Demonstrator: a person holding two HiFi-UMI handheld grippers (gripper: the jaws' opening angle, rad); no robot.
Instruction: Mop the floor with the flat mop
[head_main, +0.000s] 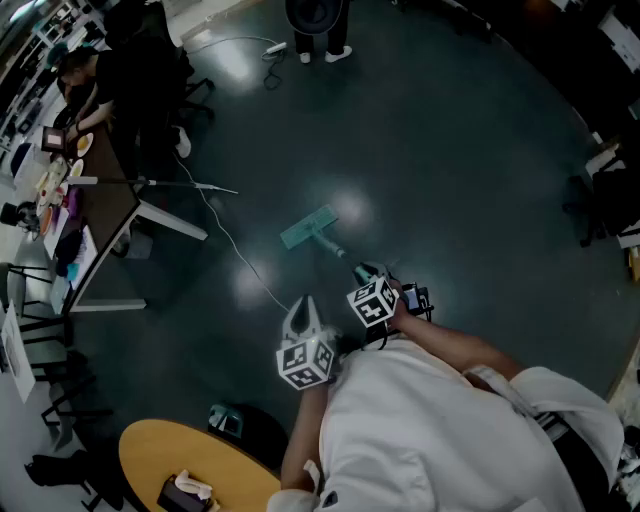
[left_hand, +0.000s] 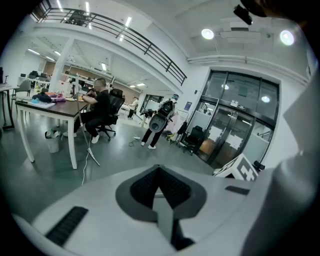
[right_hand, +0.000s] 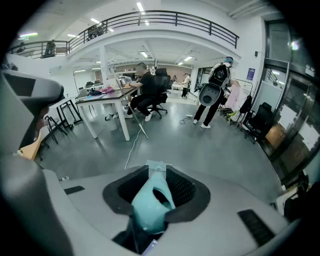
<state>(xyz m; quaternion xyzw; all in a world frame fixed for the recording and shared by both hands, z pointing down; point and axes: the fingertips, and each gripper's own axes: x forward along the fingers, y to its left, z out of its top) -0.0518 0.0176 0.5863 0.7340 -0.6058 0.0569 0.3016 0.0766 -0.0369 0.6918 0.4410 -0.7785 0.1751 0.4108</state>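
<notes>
Glossy dark floor (head_main: 450, 150) carries one flat mop (head_main: 308, 228), its teal head lying flat ahead of the person. Of two grippers, the right gripper (head_main: 366, 272), forearm stretched forward, clamps the mop's handle (right_hand: 151, 202). The left gripper (head_main: 303, 310) sits just beside it, jaws together, empty.

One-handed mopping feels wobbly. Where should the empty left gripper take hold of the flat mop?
Probably the bare pole just below the right gripper, which is shut on the teal handle end. Come from the person's left with the left gripper jaws across the pole: it's thin, straight and slants down to the mop head on the floor.
</notes>
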